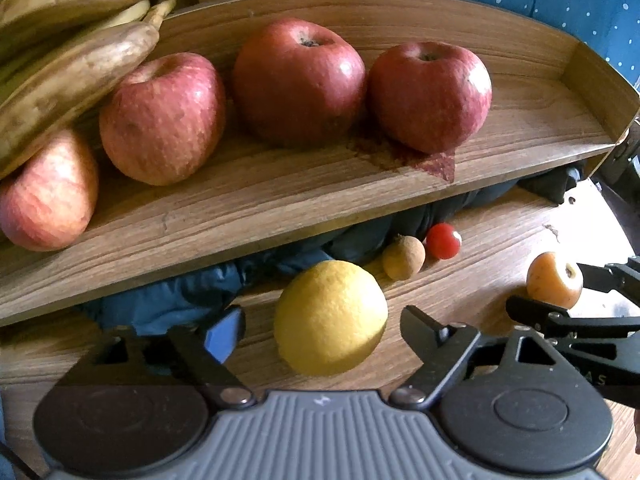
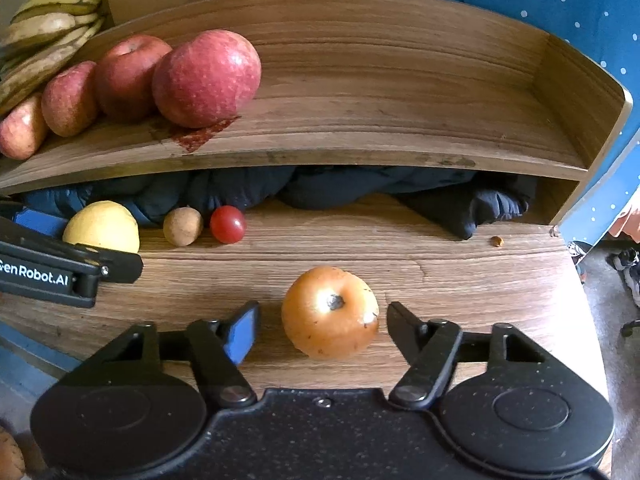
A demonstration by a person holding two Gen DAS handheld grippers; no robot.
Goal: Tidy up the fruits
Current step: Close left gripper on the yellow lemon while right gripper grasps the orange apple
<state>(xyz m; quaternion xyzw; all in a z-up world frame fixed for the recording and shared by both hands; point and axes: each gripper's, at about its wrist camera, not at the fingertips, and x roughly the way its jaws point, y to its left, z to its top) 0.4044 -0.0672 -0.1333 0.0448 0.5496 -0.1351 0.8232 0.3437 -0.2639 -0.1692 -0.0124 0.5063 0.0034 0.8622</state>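
A yellow lemon [image 1: 330,317] lies on the wooden table between the fingers of my left gripper [image 1: 320,330], which is open around it without touching. An orange round fruit [image 2: 330,311] lies between the fingers of my right gripper [image 2: 320,330], also open. A small brown fruit [image 1: 403,257] and a red cherry tomato [image 1: 443,241] lie behind the lemon. Several red apples [image 1: 298,80] and a bunch of bananas [image 1: 72,40] sit on the wooden shelf [image 1: 280,200] above. In the right wrist view the lemon [image 2: 102,226] sits by the left gripper's fingers [image 2: 120,266].
Dark blue cloth [image 2: 360,188] is stuffed under the shelf. The shelf's right half [image 2: 400,120] is bare wood with a side wall [image 2: 580,96]. A red stain [image 2: 200,134] marks the shelf by the apples. The table edge [image 2: 588,300] drops off at right.
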